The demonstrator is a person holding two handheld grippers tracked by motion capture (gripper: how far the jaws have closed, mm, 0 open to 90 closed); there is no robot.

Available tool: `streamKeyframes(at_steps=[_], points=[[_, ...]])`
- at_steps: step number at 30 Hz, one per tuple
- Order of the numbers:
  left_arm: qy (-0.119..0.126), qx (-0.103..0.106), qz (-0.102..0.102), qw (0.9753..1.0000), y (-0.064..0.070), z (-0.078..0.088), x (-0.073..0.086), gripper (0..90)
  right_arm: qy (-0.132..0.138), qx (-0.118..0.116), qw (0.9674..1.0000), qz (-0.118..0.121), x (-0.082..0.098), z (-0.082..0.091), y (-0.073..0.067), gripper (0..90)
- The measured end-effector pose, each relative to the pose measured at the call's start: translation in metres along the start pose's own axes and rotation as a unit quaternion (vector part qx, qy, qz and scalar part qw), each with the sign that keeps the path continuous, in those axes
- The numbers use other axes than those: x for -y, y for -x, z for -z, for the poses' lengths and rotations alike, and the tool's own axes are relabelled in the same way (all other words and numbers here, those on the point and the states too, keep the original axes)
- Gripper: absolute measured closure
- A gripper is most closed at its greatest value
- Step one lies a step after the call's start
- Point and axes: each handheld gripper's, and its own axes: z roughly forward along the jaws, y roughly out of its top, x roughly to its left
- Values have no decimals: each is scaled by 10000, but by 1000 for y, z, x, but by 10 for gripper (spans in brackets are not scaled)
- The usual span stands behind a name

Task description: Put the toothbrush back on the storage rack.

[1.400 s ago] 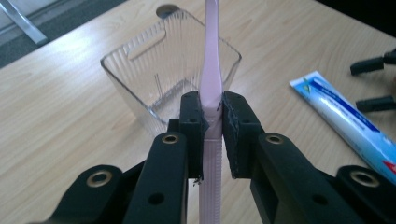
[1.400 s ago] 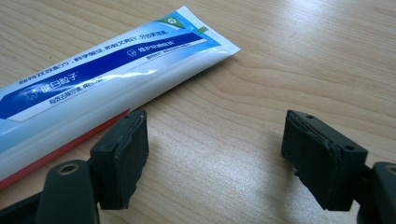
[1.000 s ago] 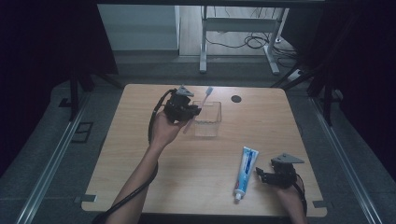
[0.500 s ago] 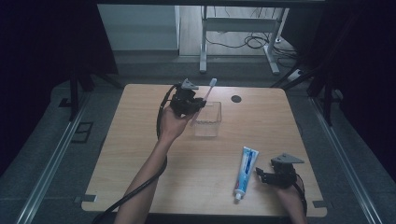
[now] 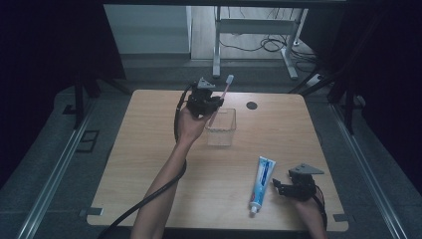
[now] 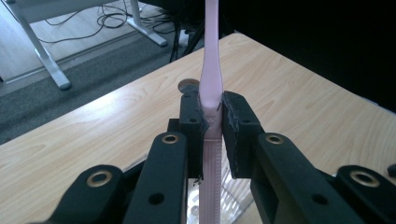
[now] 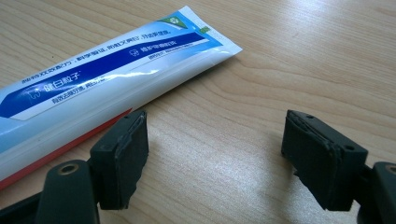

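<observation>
From the high view, the left gripper [image 5: 213,103] is up at the far side of the worktop [image 5: 149,149], just over the near-left edge of a clear plastic box [image 5: 222,128]. It's got a pink toothbrush [image 5: 223,92] clamped by the handle, bristle end poking up and away. My guess is it's held like that so the handle end can drop straight into the box. The toothpaste tube [image 5: 261,183] lies flat near the front right, cap toward the person, with the right gripper [image 5: 276,186] parked just beside it, probably lined up for a grab.

Left gripper view: the fingers [image 6: 192,122] are clenched tight on the toothbrush [image 6: 211,84] right where the handle widens, which looks like a decent spot to stop it twisting.

Right gripper view: fingers [image 7: 120,154] spread wide, nothing between them. The toothpaste tube [image 7: 107,84] sits just outside the left one, touching or nearly so, hard to tell.
</observation>
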Motion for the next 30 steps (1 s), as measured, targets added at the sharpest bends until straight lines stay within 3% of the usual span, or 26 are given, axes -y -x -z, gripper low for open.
streamKeyframes(at_steps=[15,30], points=[[29,-95,-204,9997,5,-28,18,792,-2,-12,10000,4,0,0,0,235],[-334,-139,-331,9988,7,-47,42,791,2,-13,10000,21,0,0,0,235]])
